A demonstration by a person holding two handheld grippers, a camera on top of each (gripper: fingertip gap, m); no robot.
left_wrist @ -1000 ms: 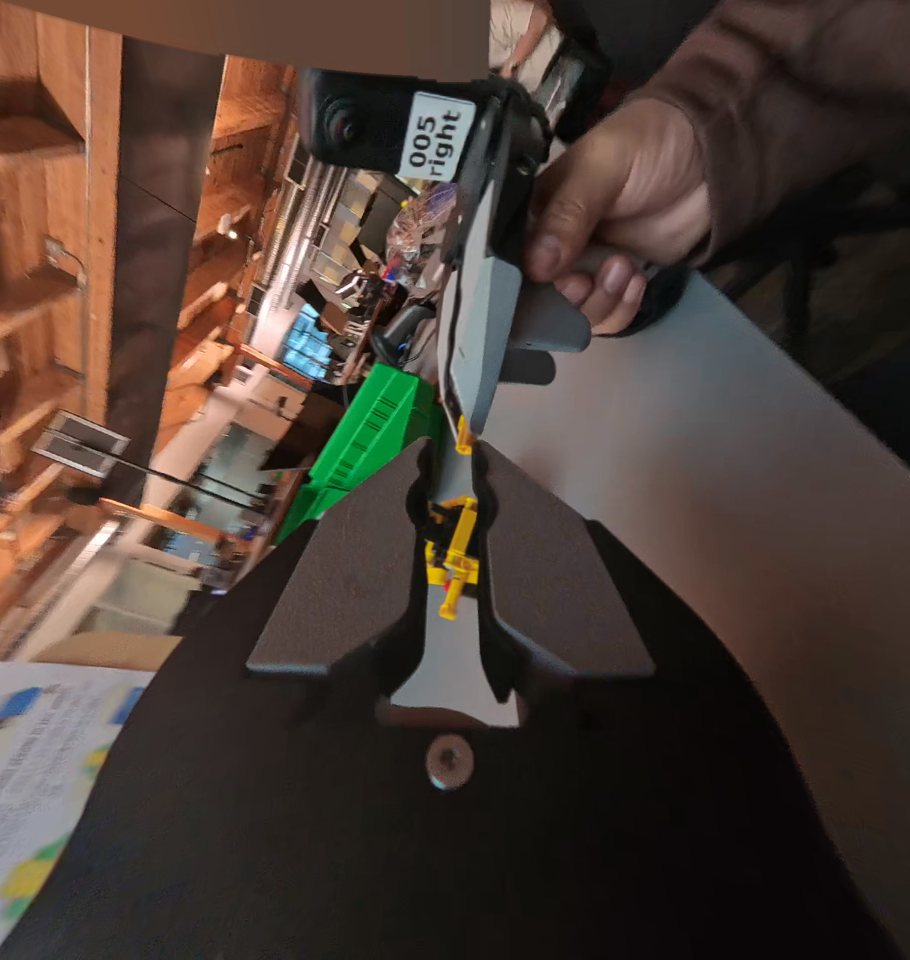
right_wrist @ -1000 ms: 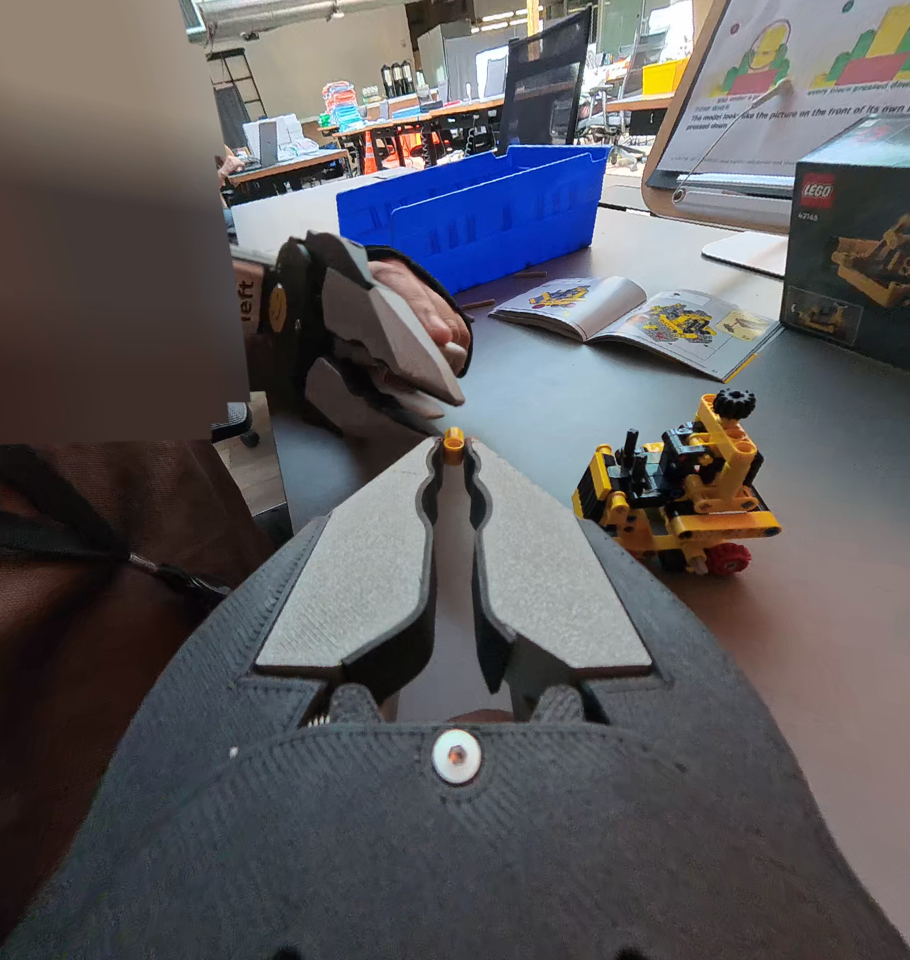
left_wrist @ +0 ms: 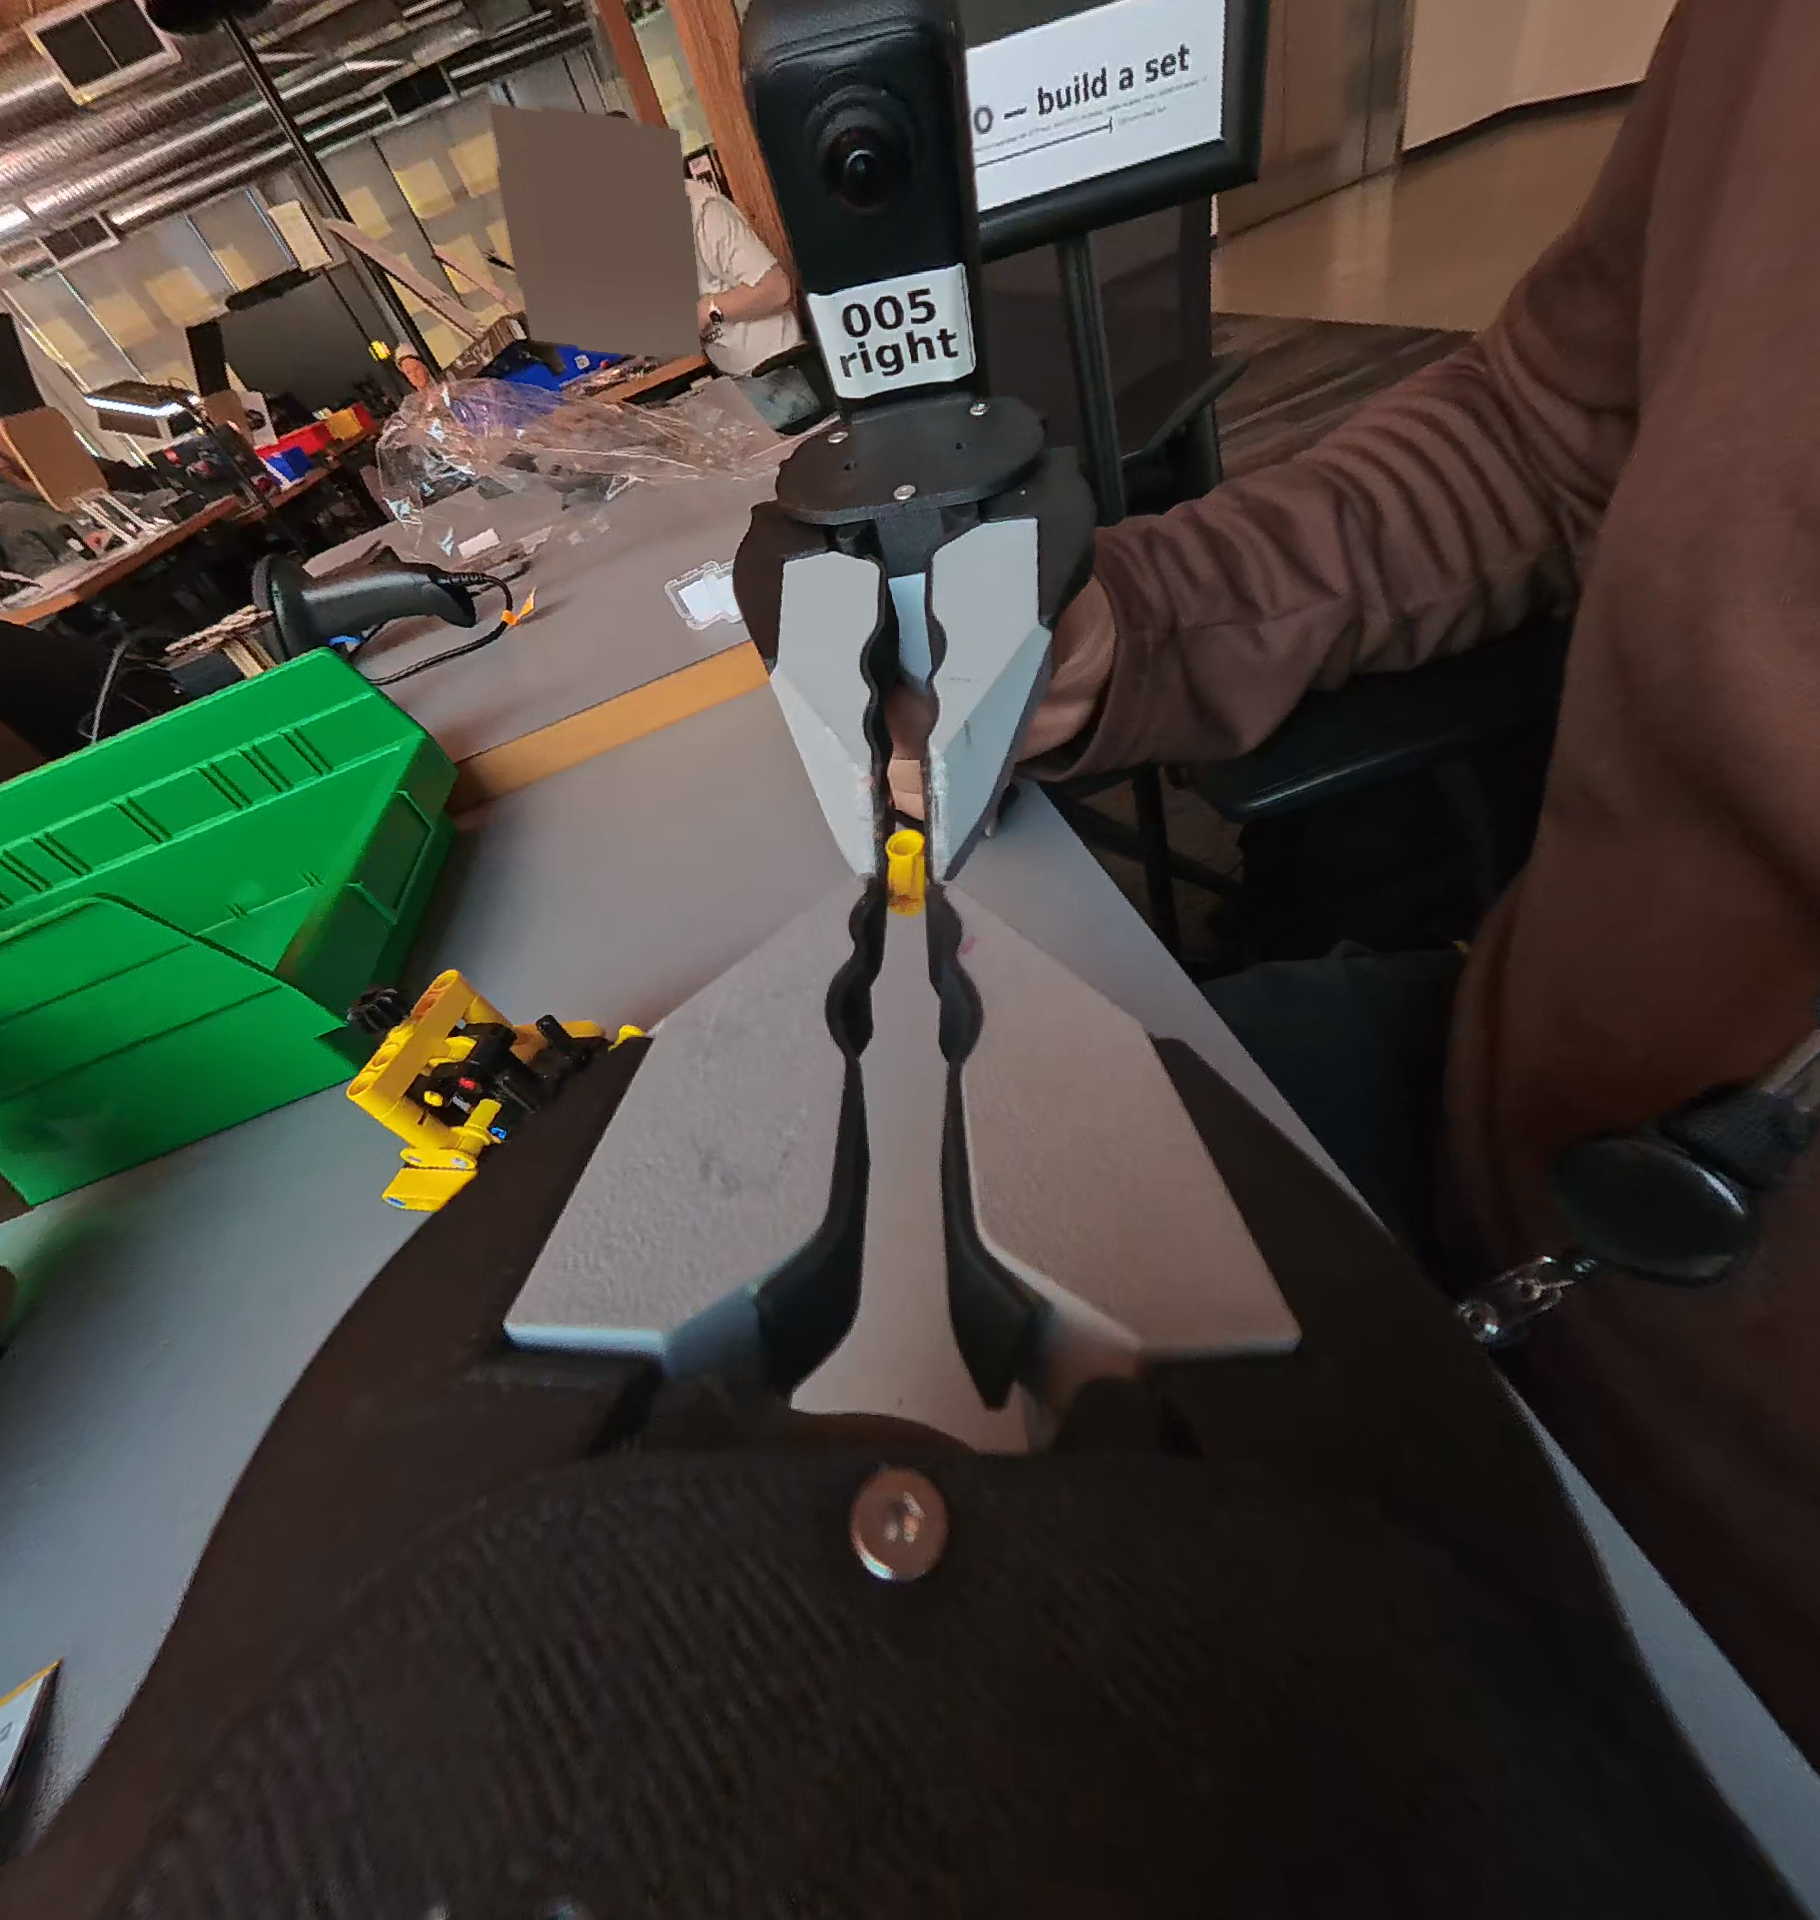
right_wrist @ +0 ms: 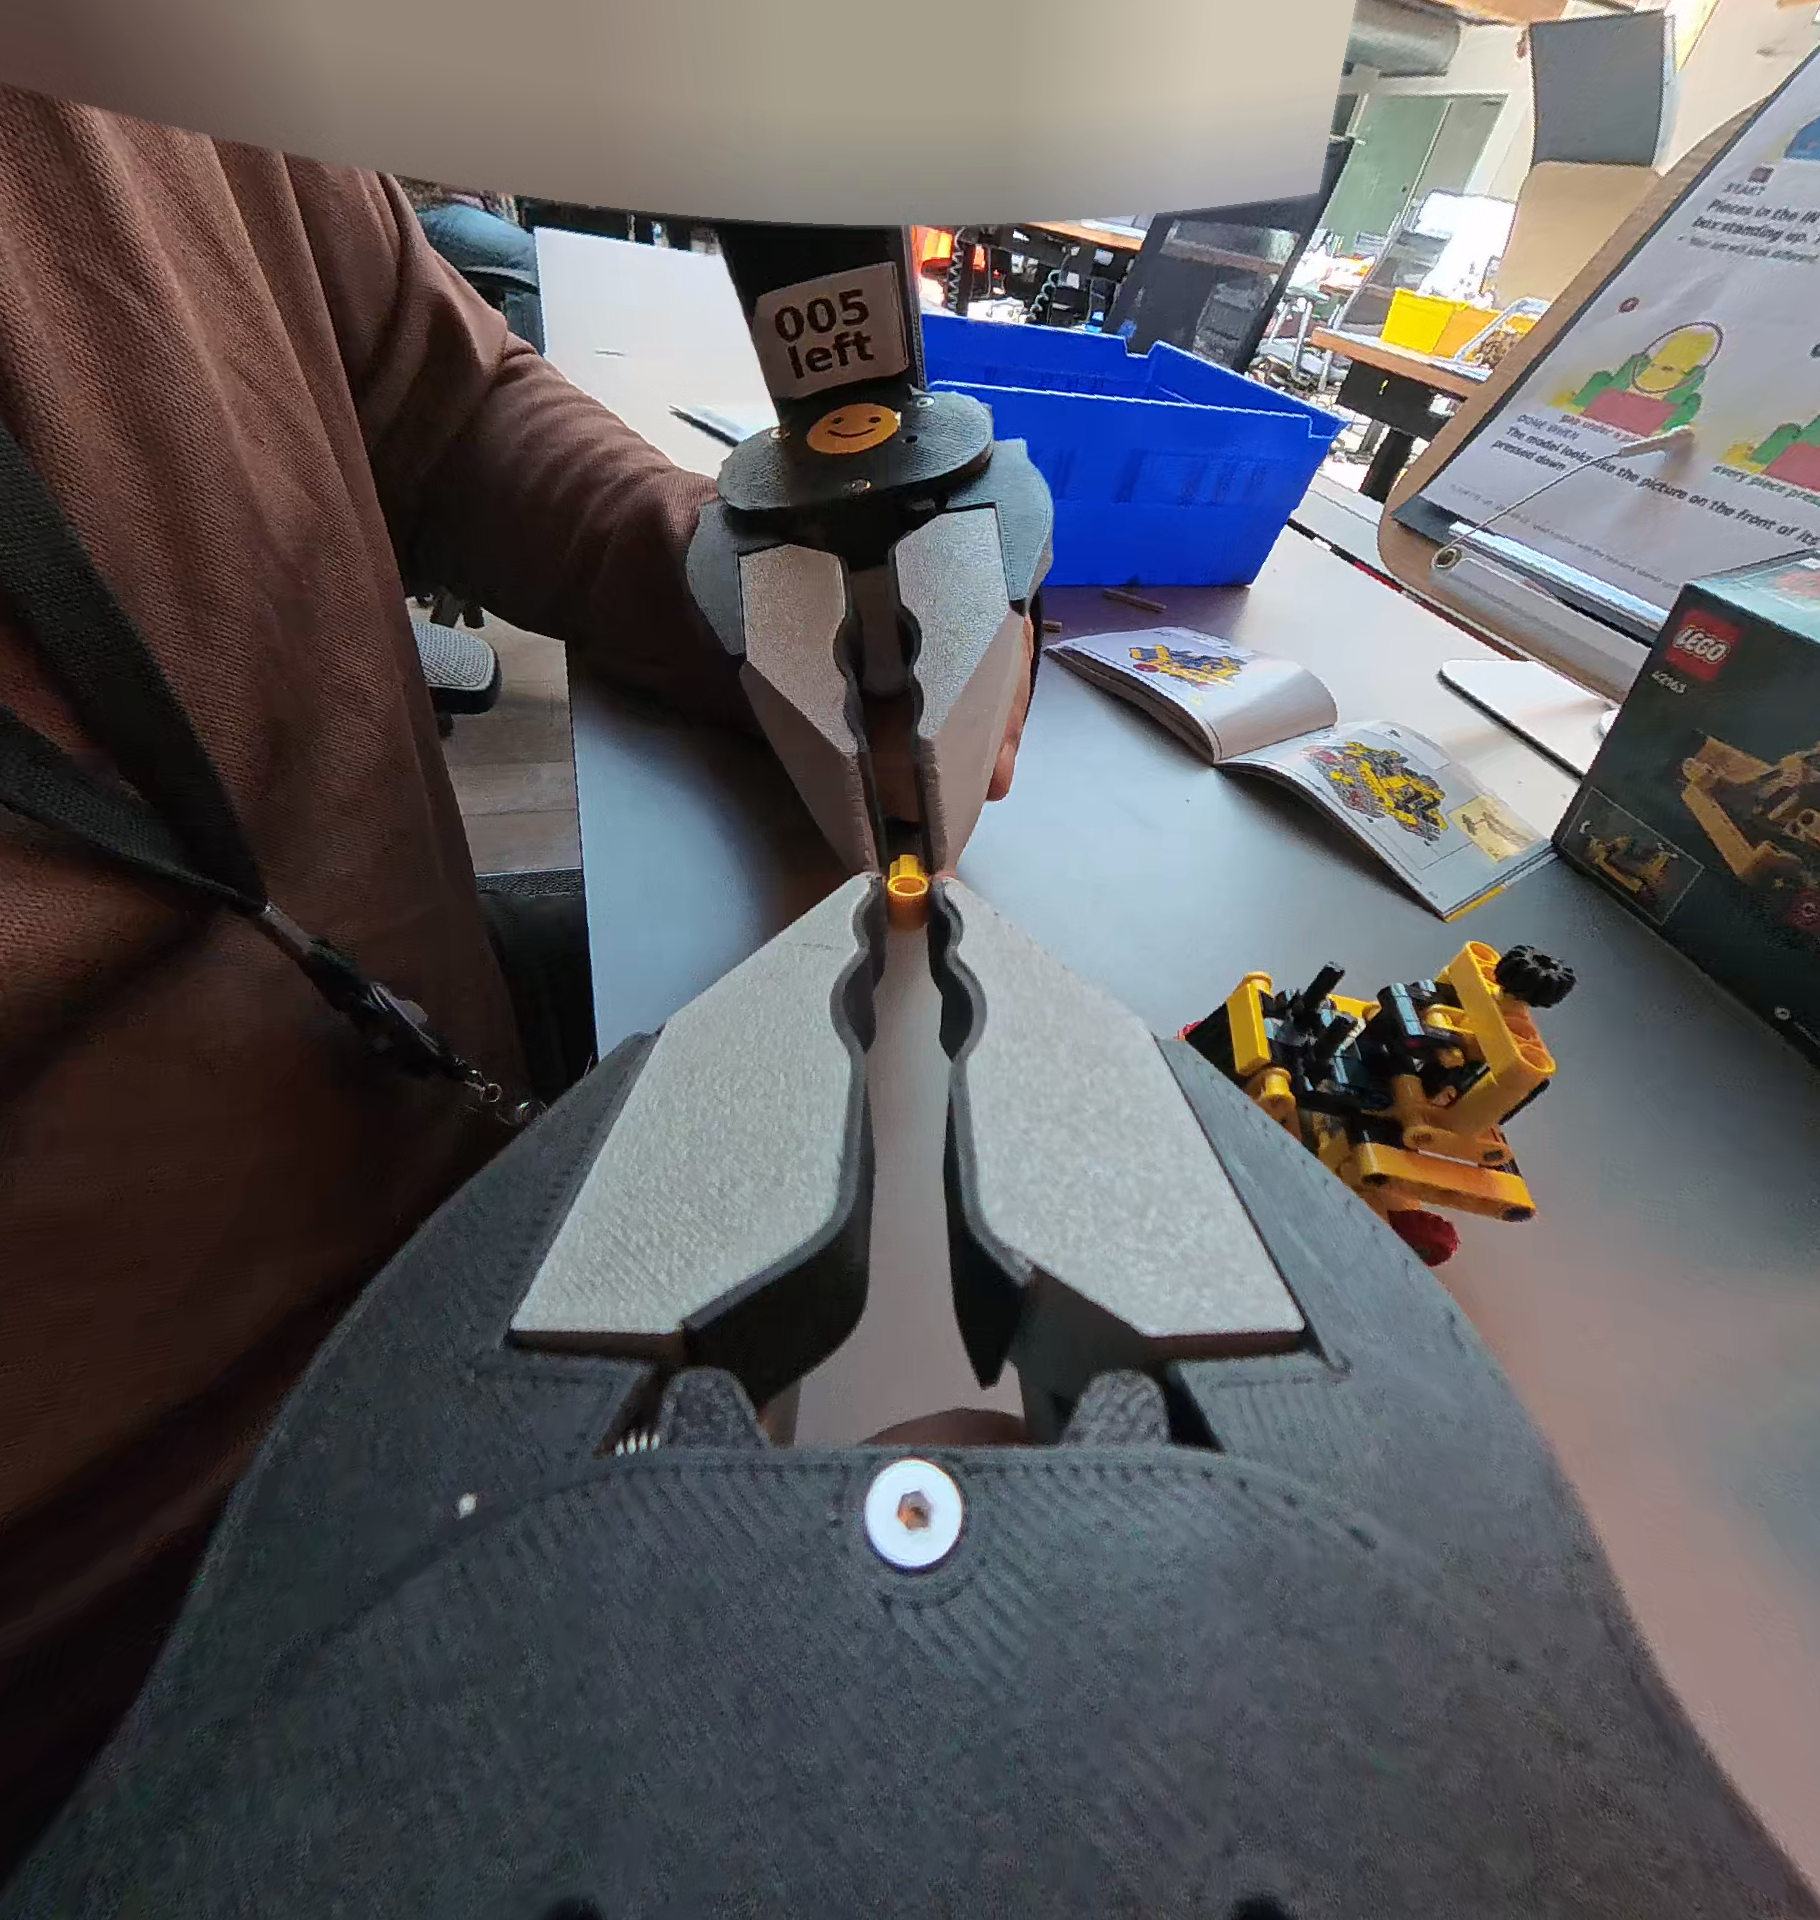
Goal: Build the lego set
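Note:
My right gripper (right_wrist: 906,888) is shut on a small yellow Lego piece (right_wrist: 906,896), held in the air above the table's near edge. My left gripper (left_wrist: 904,906) faces it tip to tip, jaws nearly closed. The piece (left_wrist: 904,871) has its near end level with the left fingertips, and I cannot tell whether they grip it. The right gripper also shows in the left wrist view (left_wrist: 904,854), and the left one in the right wrist view (right_wrist: 901,847). A part-built yellow and black vehicle model (right_wrist: 1384,1081) stands on the grey table (right_wrist: 1145,894), also seen beside the left gripper (left_wrist: 459,1081).
A green bin (left_wrist: 158,904) stands left of the model. A blue bin (right_wrist: 1145,468), an open instruction booklet (right_wrist: 1301,748), the set's box (right_wrist: 1737,810) and a propped sign board (right_wrist: 1664,343) stand behind it. The person's brown sleeves flank both grippers. My left and right fingertips are right by each other.
The left gripper has swung from a tilted pose beside the right one to level and head-on. The two grippers now meet tip to tip. The right gripper still holds the yellow piece.

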